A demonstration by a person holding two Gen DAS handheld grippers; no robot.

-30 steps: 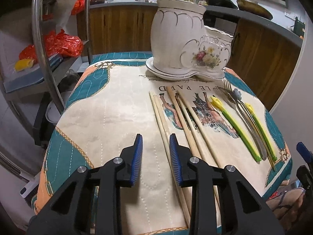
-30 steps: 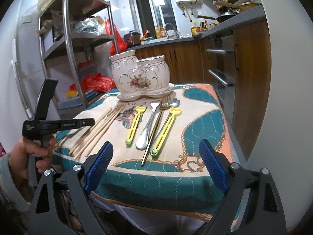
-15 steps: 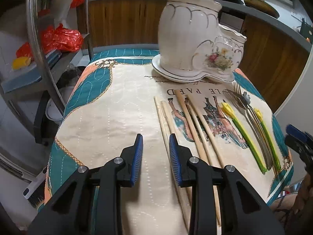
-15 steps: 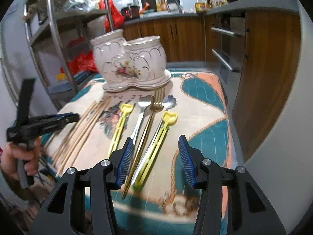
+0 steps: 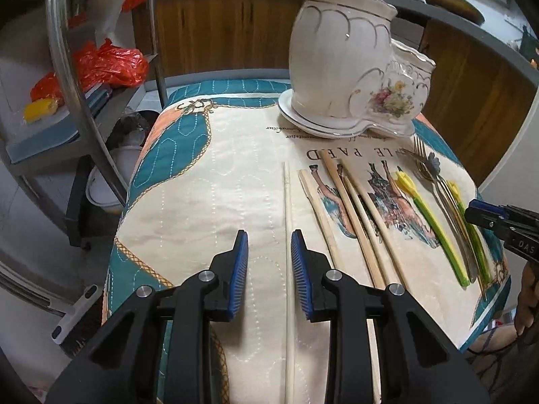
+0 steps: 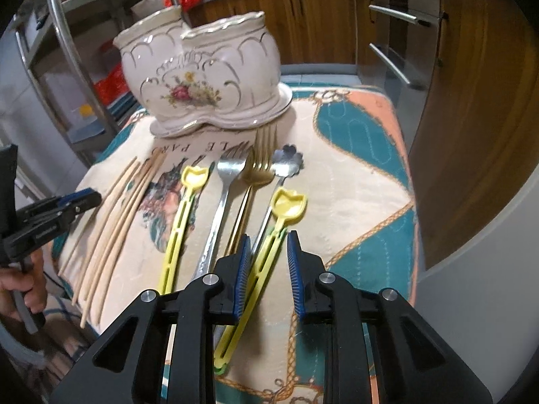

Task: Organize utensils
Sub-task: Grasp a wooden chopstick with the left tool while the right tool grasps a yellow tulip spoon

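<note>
Wooden chopsticks [image 5: 350,215] lay in a loose fan on the quilted cloth [image 5: 209,181], tips toward the white ceramic holder [image 6: 202,77]. To their right sat the cutlery: a yellow-handled utensil [image 6: 182,215], a steel fork [image 6: 220,208], a gold fork [image 6: 256,175], a flower-headed spoon [image 6: 286,163], and a second yellow-handled utensil [image 6: 269,245] nearest the right edge. All of them rested on the cloth, none in the holder.

That holder stood upright on its matching saucer [image 5: 303,124] at the far end of the cloth, two joined pots with gilt scrolls and a painted bouquet. Its openings faced up and away, so what was inside could not be told.

One pale chopstick [image 5: 288,235] lay apart from the rest and ran toward the left gripper [image 5: 269,262], passing close by its right pad. Those jaws stood narrowly apart and gripped nothing.

The right gripper [image 6: 267,262] hovered over the handle of the second yellow utensil. Its jaws had just been closing to a narrow gap, the handle running between the pads, which did not visibly press on it.

Beyond the table stood a metal shelf rack [image 5: 67,77] with red plastic bags [image 5: 107,62], and wooden kitchen cabinets [image 6: 471,101].
</note>
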